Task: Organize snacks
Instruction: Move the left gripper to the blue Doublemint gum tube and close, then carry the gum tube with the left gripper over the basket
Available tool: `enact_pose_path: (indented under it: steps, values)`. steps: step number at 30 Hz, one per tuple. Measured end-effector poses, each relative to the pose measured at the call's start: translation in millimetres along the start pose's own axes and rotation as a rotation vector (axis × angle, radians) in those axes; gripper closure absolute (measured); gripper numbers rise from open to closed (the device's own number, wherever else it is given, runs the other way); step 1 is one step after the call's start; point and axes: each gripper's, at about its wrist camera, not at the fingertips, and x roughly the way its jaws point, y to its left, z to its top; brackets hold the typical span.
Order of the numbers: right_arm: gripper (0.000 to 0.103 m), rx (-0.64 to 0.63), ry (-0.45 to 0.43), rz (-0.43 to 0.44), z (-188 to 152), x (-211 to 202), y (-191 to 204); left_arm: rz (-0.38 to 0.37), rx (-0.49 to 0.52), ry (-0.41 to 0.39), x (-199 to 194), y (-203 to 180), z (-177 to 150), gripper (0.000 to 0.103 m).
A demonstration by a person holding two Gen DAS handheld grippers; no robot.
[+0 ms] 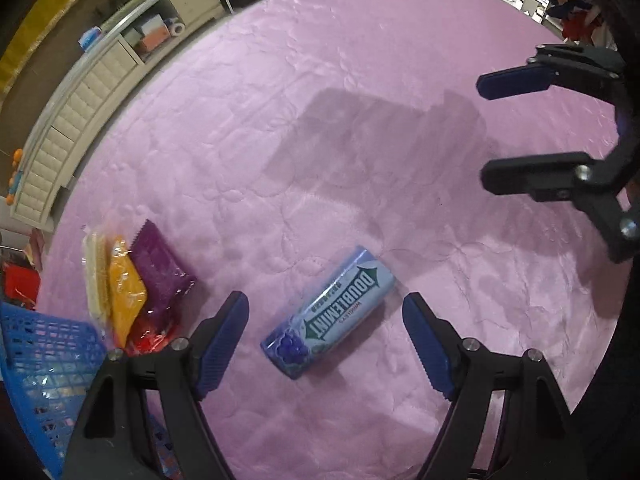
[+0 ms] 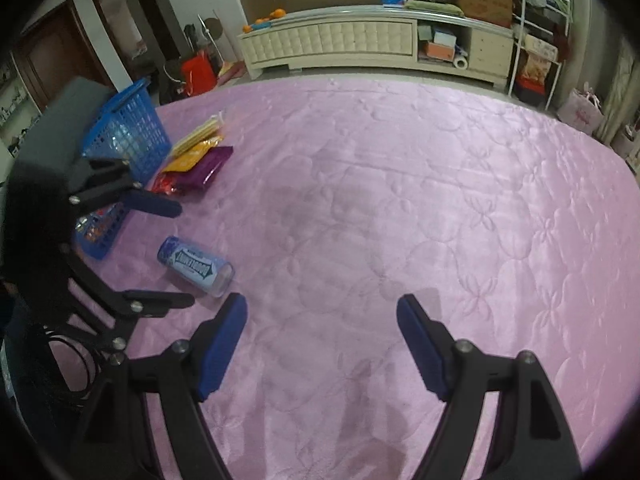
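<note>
A blue Doublemint gum bottle [image 1: 330,312] lies on its side on the pink quilted table [image 1: 340,100]. My left gripper [image 1: 326,338] is open, its jaws either side of the bottle and above it, not touching. The bottle also shows in the right wrist view [image 2: 196,266]. A pile of snack packets, cream, orange, purple and red [image 1: 136,284], lies left of the bottle, next to a blue plastic basket [image 1: 44,364]. My right gripper [image 2: 322,344] is open and empty over bare cloth; it shows at the right of the left wrist view [image 1: 482,130].
The basket [image 2: 128,132] holds some wrapped items and stands at the table's left edge in the right wrist view. The snack pile [image 2: 196,160] lies beside it. A cream cabinet [image 2: 340,40] and shelves stand beyond the table.
</note>
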Motion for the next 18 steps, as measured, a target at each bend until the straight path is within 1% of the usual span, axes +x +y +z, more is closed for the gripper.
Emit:
enact_pose_path:
  steps: [2, 3, 5, 7, 8, 10, 13, 16, 18]
  values:
    - [0.022, 0.006, 0.01, 0.01, -1.4, 2.9, -1.1, -0.012, -0.006, 0.021, 6.4, 1.3, 3.0, 0.032]
    - [0.022, 0.008, 0.013, 0.013, -2.4, 4.0, -1.2, -0.02, -0.005, 0.031, 9.5, 2.2, 4.2, 0.038]
    - [0.022, 0.008, 0.021, 0.034, -4.9, 6.1, -0.6, -0.033, 0.003, 0.057, 14.4, 0.8, 4.6, 0.045]
    - [0.022, 0.008, 0.024, 0.043, -5.7, 6.9, 0.3, -0.044, 0.003, 0.049, 13.6, 1.0, 5.5, 0.051]
    - [0.022, 0.002, 0.023, 0.04, -5.7, 6.8, 1.3, -0.047, -0.001, 0.05, 13.6, 1.2, 6.1, 0.052]
    - [0.022, -0.007, 0.017, 0.032, -5.7, 6.0, 2.5, -0.049, -0.007, 0.052, 13.4, 0.1, 6.4, 0.058]
    - [0.022, 0.008, 0.016, 0.026, -7.2, 6.9, -0.6, -0.052, -0.013, 0.076, 12.5, -4.8, 7.2, 0.068]
    - [0.022, 0.048, 0.028, 0.031, -11.6, 12.0, -6.3, -0.039, -0.04, 0.063, 10.5, -16.0, 1.8, 0.073]
    - [0.022, 0.072, 0.041, 0.023, -12.9, 13.8, -8.7, -0.035, -0.084, 0.037, 6.6, -27.6, -12.7, 0.074]
